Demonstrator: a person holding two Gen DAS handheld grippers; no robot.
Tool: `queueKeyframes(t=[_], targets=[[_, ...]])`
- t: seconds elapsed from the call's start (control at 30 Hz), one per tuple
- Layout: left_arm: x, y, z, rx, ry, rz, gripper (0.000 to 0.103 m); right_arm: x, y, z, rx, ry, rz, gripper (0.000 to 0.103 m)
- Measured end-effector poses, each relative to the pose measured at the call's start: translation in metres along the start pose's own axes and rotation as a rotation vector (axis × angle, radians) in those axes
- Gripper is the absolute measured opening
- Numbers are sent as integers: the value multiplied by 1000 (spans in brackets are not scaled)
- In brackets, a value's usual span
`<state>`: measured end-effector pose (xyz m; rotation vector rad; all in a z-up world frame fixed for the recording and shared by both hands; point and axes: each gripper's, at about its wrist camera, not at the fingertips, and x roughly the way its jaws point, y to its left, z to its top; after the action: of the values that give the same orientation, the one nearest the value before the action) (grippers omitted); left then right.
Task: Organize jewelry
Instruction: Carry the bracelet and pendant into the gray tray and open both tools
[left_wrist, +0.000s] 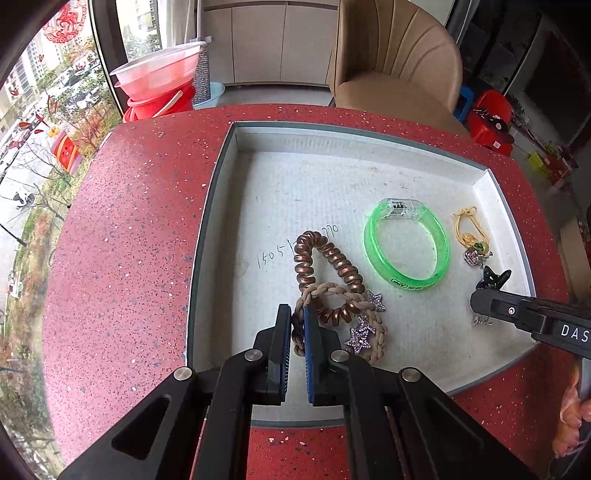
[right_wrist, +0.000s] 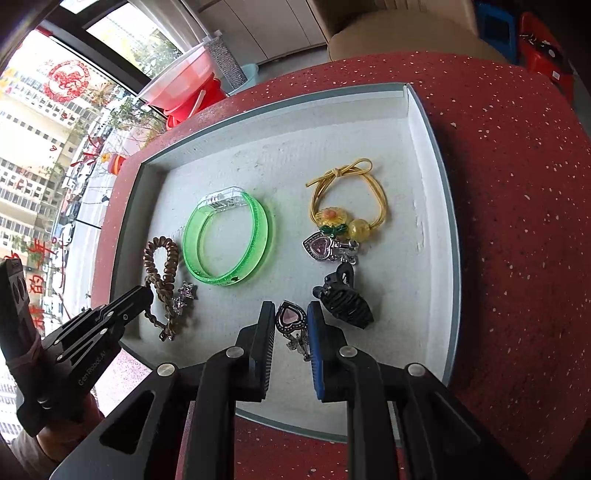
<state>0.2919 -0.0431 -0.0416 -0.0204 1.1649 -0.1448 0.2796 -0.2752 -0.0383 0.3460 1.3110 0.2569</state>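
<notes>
Left wrist view: a shallow grey tray sits on a red speckled table. The left gripper points steeply down at the tray's near edge, jaws narrow and closed on a braided rope bracelet that carries sparkling star charms. A copper coil hair tie lies touching the bracelet. Further right rest a translucent green bangle and a yellow elastic hair tie. The right gripper enters from the right edge, beside a black claw clip.

Right wrist view: the right gripper has its jaws narrow, with a heart-shaped pendant between the pads; contact appears made on both sides. A second heart pendant lies just below the yellow elastic hair tie, which bears a flower bead. The black claw clip lies just right of the blue finger pad. The green bangle occupies the tray centre. The left gripper reaches the braided rope bracelet at the tray's left side, beside the copper coil hair tie.
</notes>
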Motion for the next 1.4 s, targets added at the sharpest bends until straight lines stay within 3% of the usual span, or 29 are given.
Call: queueKeyframes(t=[0.53,0.6,0.67,0.7,1.07,1.4], targets=[[9,-16,-3,79,14,87,25,-3,-6,2,12,-20,-24,21],[8,-17,-3,78,18,91,25,-4,-9,2,38,-13,11,27],[6,-19,-3,75,16,94,26,-5,-10,1,52,-17,25,43],[5,-19,-3,75,15,95,26,-7,-10,0,53,-22,31,45],[-3,-19,-2,64,5,107,26,-26,-2,-12,60,-63,93,60],[-16,-21,-2,86,-49,111,26,-44,4,-29,85,-97,115,63]])
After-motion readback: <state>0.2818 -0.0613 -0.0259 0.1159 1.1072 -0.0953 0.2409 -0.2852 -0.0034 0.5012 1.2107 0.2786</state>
